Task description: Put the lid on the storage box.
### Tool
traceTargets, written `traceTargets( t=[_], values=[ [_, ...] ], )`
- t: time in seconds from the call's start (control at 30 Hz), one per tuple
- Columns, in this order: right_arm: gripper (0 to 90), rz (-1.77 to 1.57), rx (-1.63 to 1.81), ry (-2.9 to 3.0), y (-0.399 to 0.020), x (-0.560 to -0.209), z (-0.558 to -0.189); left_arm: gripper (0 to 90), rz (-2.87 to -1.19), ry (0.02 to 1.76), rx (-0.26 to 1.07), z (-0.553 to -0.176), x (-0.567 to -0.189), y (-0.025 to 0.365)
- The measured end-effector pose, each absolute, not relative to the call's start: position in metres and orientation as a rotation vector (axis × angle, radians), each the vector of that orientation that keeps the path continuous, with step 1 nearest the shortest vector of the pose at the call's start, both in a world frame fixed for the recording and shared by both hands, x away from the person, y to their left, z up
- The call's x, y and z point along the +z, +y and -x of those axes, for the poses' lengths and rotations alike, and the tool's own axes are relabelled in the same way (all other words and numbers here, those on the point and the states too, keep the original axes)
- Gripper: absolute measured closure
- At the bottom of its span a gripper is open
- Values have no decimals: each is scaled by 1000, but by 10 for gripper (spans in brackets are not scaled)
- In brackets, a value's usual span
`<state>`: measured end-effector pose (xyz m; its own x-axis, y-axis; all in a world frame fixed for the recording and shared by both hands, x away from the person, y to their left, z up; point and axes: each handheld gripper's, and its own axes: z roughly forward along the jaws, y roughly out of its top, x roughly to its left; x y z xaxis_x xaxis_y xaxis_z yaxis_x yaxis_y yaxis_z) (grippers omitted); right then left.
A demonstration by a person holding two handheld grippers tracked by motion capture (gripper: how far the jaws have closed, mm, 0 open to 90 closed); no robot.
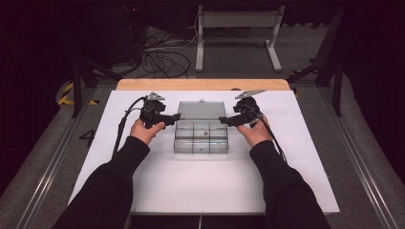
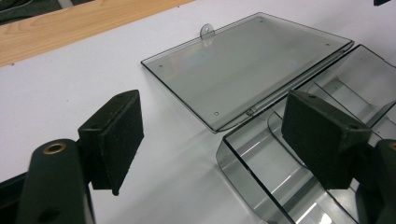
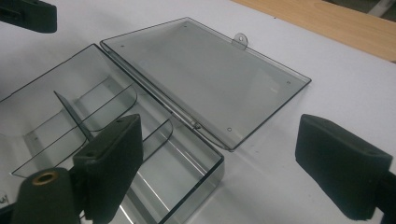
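A clear plastic compartment box (image 1: 200,140) sits in the middle of the white board, its hinged lid (image 1: 201,109) lying open and flat behind it. My left gripper (image 1: 175,117) stands open at the box's back left corner. In the left gripper view, the box wall (image 2: 243,168) runs between my left gripper's (image 2: 219,140) pads, which do not touch it, and the lid (image 2: 247,65) lies beyond. My right gripper (image 1: 223,119) stands open at the back right corner. In the right gripper view, the box corner (image 3: 212,161) lies between my right gripper's (image 3: 226,165) pads, beside the lid (image 3: 201,74).
The white board (image 1: 205,186) covers a wooden table whose far edge (image 1: 200,84) shows behind the lid. Beyond it, cables (image 1: 162,57) lie on the floor by a metal stand (image 1: 236,28). Dividers (image 3: 74,116) split the box into compartments.
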<state>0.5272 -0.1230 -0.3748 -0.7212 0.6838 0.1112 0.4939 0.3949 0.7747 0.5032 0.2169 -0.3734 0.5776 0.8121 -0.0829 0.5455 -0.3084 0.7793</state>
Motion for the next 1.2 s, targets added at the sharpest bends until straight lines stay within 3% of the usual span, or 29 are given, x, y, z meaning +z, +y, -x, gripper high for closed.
traceTargets(
  t=[0.9,1.2],
  values=[
    [141,-1131,1230,2504,-111,-396,-544,234,-2006,1215,198,-523,-398,204],
    [125,-1153,1215,2526,-107,-403,-548,216,-2023,1249,181,-527,-401,197]
  ],
)
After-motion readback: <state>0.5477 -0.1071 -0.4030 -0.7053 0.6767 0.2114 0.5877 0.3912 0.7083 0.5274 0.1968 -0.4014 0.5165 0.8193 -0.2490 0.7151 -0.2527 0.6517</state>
